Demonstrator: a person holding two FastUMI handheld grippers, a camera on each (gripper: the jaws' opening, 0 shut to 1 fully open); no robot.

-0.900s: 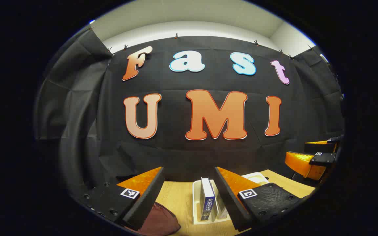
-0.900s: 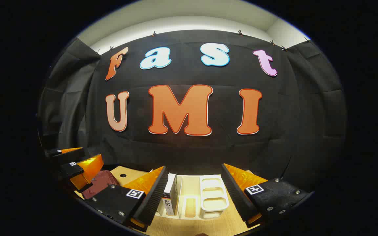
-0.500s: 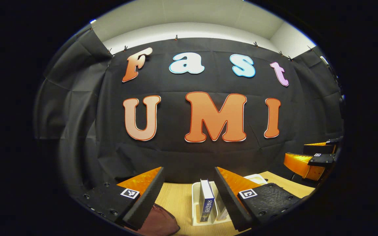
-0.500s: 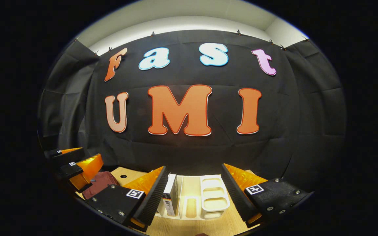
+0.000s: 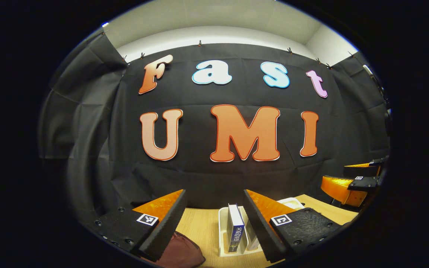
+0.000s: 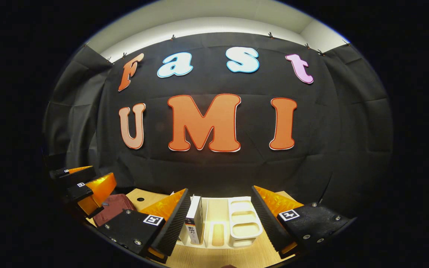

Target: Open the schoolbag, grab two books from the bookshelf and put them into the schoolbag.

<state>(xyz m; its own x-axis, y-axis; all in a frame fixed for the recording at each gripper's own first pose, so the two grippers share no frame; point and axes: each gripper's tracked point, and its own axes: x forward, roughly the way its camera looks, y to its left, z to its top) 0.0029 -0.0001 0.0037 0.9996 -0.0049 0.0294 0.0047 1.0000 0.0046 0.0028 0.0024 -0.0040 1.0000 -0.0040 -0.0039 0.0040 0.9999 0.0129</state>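
Note:
A dark red schoolbag (image 5: pixel 179 253) lies on the wooden table at the lower left of the left gripper view; in the right gripper view the schoolbag (image 6: pixel 112 207) sits at far left. A white bookshelf (image 5: pixel 222 232) holds an upright blue-spined book (image 5: pixel 235 232). In the right gripper view the bookshelf (image 6: pixel 240 225) holds a white-and-black book (image 6: pixel 194 221) at its left end. My left gripper (image 5: pixel 214 223) hangs open above the table, facing the blue book. My right gripper (image 6: pixel 220 223) is open in front of the shelf. Neither holds anything.
The light wooden table (image 5: pixel 201 227) runs back to the black cloth wall. The other gripper (image 5: pixel 356 184) shows at the right edge of the left gripper view, and the other gripper (image 6: pixel 86 184) at the left of the right gripper view. A round hole (image 6: pixel 139 199) marks the tabletop.
Both views have tilted very slightly; the other gripper in each view has shifted a little. Both grippers stay open and nothing on the table has moved.

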